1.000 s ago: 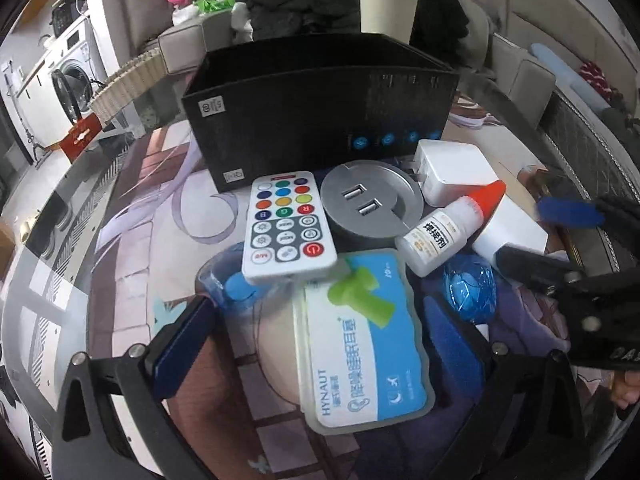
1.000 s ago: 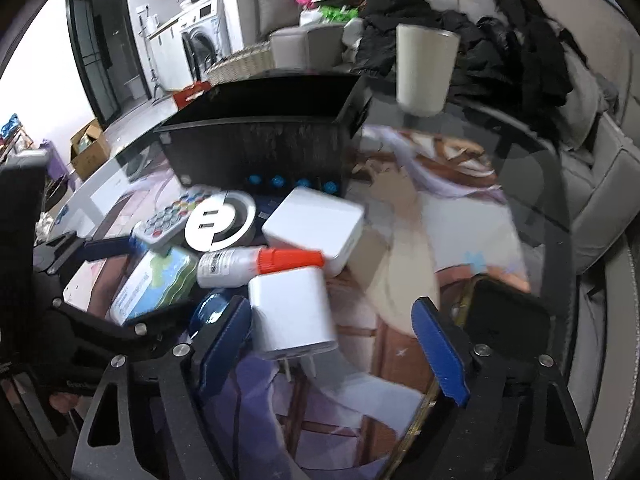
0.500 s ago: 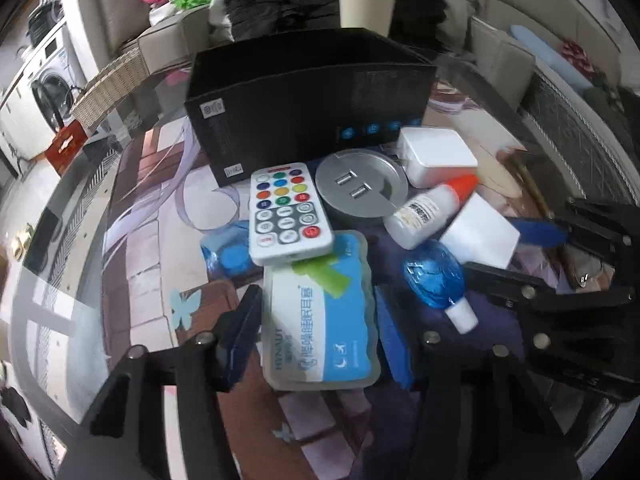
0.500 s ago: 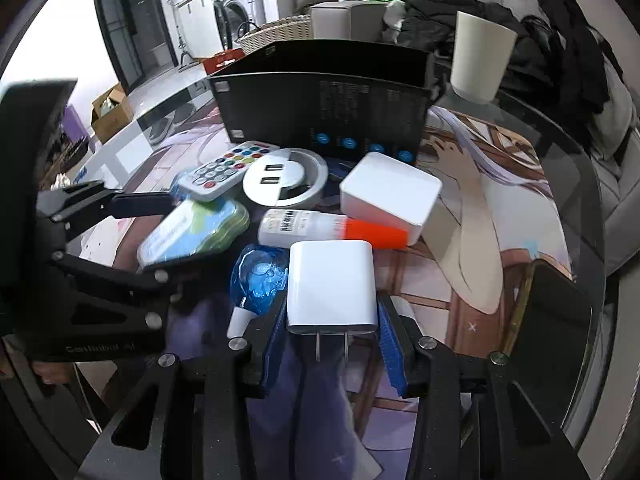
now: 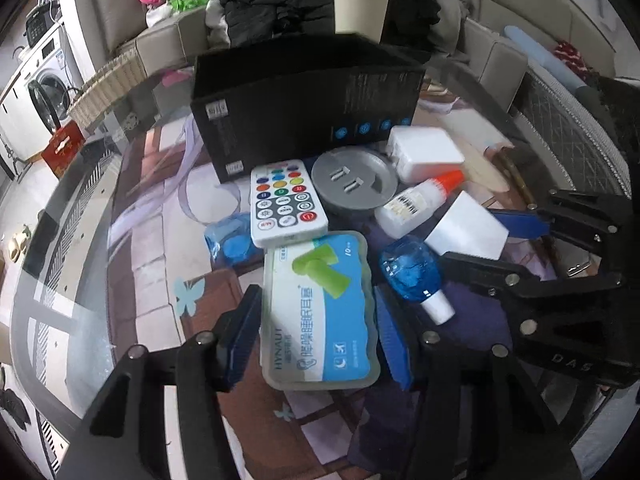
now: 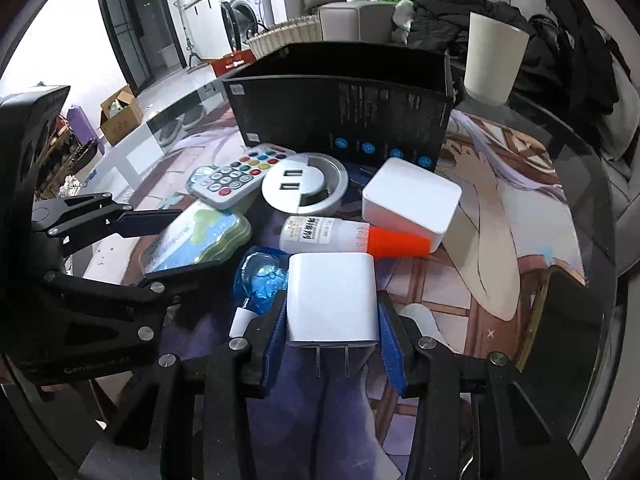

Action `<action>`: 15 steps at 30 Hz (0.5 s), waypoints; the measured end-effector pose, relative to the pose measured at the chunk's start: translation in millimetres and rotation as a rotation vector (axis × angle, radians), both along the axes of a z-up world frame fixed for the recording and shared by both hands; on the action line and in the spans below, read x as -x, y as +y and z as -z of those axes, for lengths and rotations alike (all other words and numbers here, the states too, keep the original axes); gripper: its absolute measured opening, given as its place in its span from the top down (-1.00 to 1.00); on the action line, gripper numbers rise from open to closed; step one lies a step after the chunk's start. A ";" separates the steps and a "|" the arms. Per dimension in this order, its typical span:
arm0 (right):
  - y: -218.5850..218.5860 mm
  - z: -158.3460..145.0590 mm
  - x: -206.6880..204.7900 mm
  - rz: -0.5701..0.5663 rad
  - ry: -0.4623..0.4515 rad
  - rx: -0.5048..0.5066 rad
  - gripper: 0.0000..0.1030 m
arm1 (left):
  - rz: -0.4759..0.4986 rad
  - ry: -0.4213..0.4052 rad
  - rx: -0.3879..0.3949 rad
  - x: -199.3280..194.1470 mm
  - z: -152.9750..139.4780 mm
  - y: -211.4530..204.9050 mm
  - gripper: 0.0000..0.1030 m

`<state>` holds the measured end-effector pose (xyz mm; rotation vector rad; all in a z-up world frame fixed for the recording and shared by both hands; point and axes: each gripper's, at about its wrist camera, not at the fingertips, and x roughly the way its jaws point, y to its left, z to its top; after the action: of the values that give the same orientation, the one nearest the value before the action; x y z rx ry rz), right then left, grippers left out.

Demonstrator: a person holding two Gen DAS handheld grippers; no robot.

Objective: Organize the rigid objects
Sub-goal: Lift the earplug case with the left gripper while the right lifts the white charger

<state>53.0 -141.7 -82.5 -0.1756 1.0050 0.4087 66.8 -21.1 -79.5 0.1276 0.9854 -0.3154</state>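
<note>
My left gripper (image 5: 316,320) is shut on a blue-and-green earplug pack (image 5: 320,312), its blue pads pressing both long sides just in front of a white remote (image 5: 284,200). My right gripper (image 6: 332,332) is shut on a white plug charger (image 6: 332,296) whose two prongs point back at the camera. In the right wrist view the left gripper (image 6: 168,244) holds the pack (image 6: 200,236) at the left. A tall open black box (image 5: 304,108) stands behind the pile.
Around the held items lie a grey round USB hub (image 5: 354,182), a glue bottle with an orange cap (image 5: 416,204), a white cube adapter (image 5: 424,152) and a small blue bottle (image 5: 412,272). A cream cup (image 6: 494,60) stands beyond the box. The glass table's edge runs along the left.
Both grippers went from wide open to shut: the left closed onto the earplug pack, the right shifted over the white charger and closed on it.
</note>
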 end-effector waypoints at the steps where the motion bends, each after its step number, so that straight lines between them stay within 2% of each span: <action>1: 1.3 -2.1 1.9 -0.004 -0.013 0.000 0.19 | 0.001 -0.025 -0.001 2.6 -4.6 -0.7 -0.06; 5: 3.3 -17.2 9.9 -0.010 -0.068 -0.038 0.19 | 0.004 -0.168 0.005 15.3 -32.5 1.3 -0.06; 8: 2.2 -36.4 19.2 -0.004 -0.157 -0.093 0.19 | -0.008 -0.288 0.029 22.5 -55.3 7.0 -0.06; 11: 1.3 -62.6 34.4 -0.005 -0.314 -0.140 0.19 | -0.024 -0.425 0.075 34.0 -80.2 16.3 -0.06; 15: -0.4 -99.0 66.5 -0.024 -0.571 -0.199 0.19 | -0.050 -0.590 0.138 54.8 -106.4 31.8 -0.06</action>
<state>-13.4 -142.1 16.6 -0.1146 0.3979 0.4444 11.9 10.6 26.9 0.0636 0.3802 -0.2754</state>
